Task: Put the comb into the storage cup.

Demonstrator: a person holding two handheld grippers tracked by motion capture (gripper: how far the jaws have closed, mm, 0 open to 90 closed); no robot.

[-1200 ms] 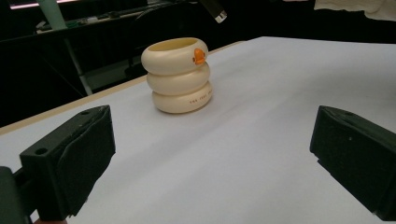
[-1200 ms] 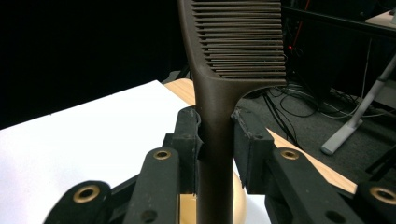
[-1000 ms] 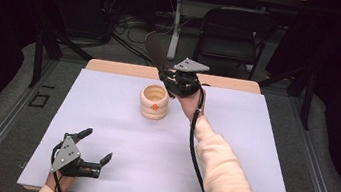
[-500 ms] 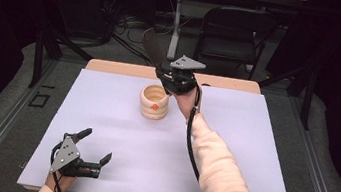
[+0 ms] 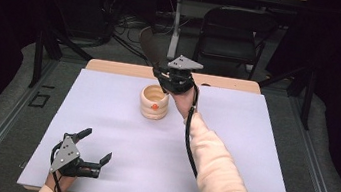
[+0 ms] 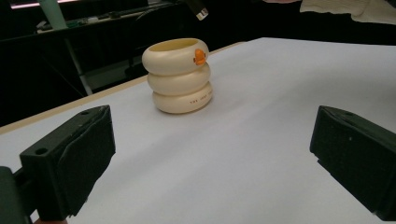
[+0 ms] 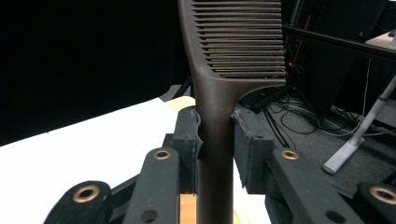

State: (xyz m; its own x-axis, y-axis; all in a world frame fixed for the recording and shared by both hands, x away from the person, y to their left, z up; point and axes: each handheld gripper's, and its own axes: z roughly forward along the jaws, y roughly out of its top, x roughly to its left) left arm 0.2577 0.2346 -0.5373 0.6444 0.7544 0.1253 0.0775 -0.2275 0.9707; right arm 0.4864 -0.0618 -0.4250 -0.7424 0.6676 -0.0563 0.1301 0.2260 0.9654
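**A:** Claw first: the right claw (image 5: pixel 166 83) sits just above centre in the high view, and its 2 jaws are pinched on the handle of a brown comb (image 7: pixel 219 116). In the right gripper view the handle runs straight up between the pads, with the toothed end at the top of the frame.

**B:** So which way does the comb's long axis run?

**A:** In line with the jaws. In the high view it slants from the claw up and to the left, out past the far edge of the counter (image 5: pixel 251 153).

**B:** And the holder?

**A:** The cream ringed cup (image 5: pixel 154 102) stands upright just below and left of that claw, mouth open upward, an orange mark on its side. My guess is the comb goes in there, so what matters is that the cup lies below the claw while the comb points away from it.

**B:** What about the other hand?

**A:** The left claw (image 5: pixel 93 147) rests at the lower left of the high view, jaws spread wide with nothing between them, well apart from the cup. The right hand is far nearer.
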